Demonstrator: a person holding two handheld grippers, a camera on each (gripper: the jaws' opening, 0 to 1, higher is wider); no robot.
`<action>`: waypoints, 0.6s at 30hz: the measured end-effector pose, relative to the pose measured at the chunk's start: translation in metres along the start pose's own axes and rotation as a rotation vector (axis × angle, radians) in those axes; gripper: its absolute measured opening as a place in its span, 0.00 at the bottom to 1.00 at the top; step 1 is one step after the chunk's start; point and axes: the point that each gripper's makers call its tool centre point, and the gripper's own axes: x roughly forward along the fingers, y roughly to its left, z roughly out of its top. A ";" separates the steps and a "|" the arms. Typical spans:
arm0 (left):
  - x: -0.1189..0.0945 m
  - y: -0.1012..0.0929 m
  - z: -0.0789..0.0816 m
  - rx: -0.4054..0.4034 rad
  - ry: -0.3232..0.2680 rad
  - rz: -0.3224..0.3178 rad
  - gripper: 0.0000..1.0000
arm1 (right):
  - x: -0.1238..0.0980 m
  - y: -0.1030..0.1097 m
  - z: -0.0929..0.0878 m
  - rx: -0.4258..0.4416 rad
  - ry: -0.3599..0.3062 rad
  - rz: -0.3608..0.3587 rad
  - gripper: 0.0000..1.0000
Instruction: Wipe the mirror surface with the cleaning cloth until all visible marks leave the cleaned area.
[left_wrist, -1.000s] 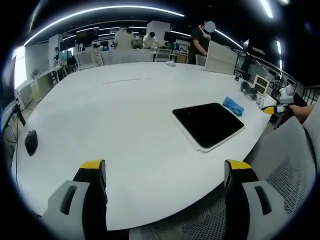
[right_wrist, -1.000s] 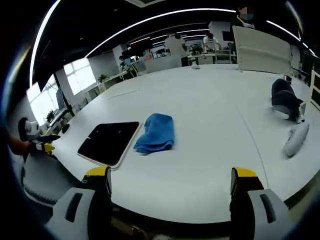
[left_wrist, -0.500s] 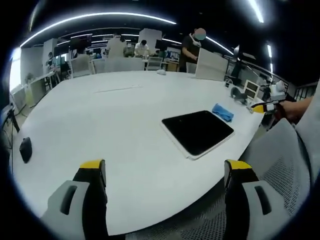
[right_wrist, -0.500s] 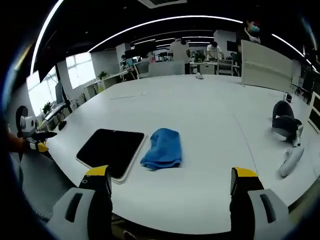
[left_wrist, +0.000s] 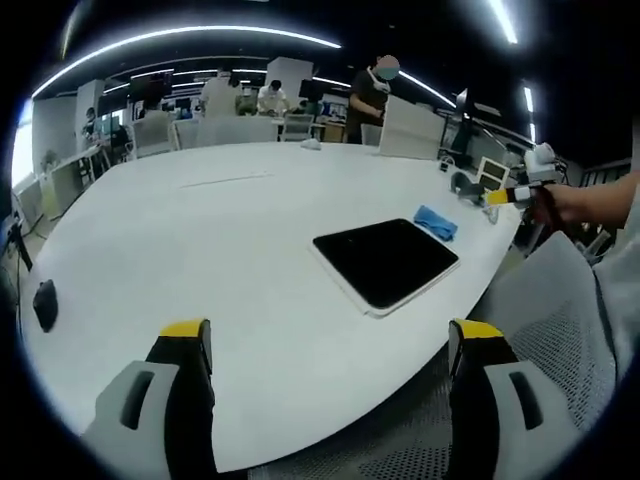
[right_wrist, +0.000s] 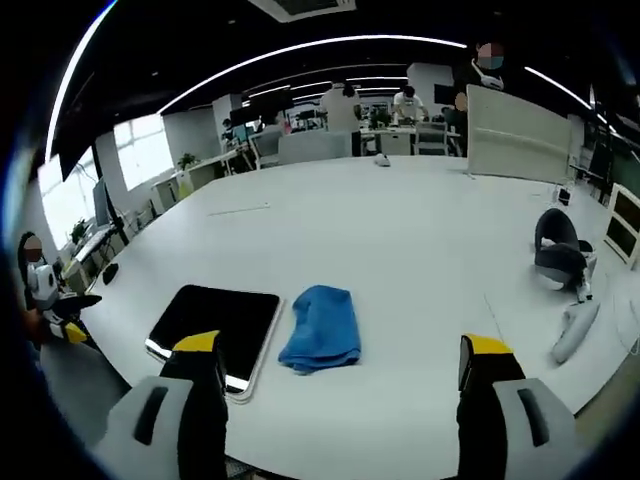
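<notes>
In the left gripper view, a broad white worktop (left_wrist: 200, 250) fills an open office; the dark mirror (left_wrist: 385, 262) lies flat near its right edge, the blue cleaning cloth (left_wrist: 435, 222) just beyond it. The left gripper (left_wrist: 330, 345) hangs with jaws spread, holding nothing. In the right gripper view, the cloth (right_wrist: 322, 327) sits just beside the mirror (right_wrist: 213, 327), perhaps touching its rim. The right gripper (right_wrist: 342, 362) hovers, jaws wide apart.

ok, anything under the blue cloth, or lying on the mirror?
The blue cloth lies bunched on the bare white table, beside the mirror, not on it. Nothing lies on the mirror's dark face. What the folds cover cannot be seen.
</notes>
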 end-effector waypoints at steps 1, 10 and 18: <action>0.000 0.002 0.000 -0.001 -0.002 0.009 0.99 | 0.000 0.003 0.003 0.002 -0.006 0.001 0.94; 0.002 0.006 -0.007 0.000 0.033 0.023 0.99 | 0.020 0.015 0.015 -0.028 -0.020 0.044 0.91; 0.002 0.005 -0.006 -0.012 0.025 0.018 0.99 | 0.040 0.016 0.007 -0.040 0.007 0.056 0.82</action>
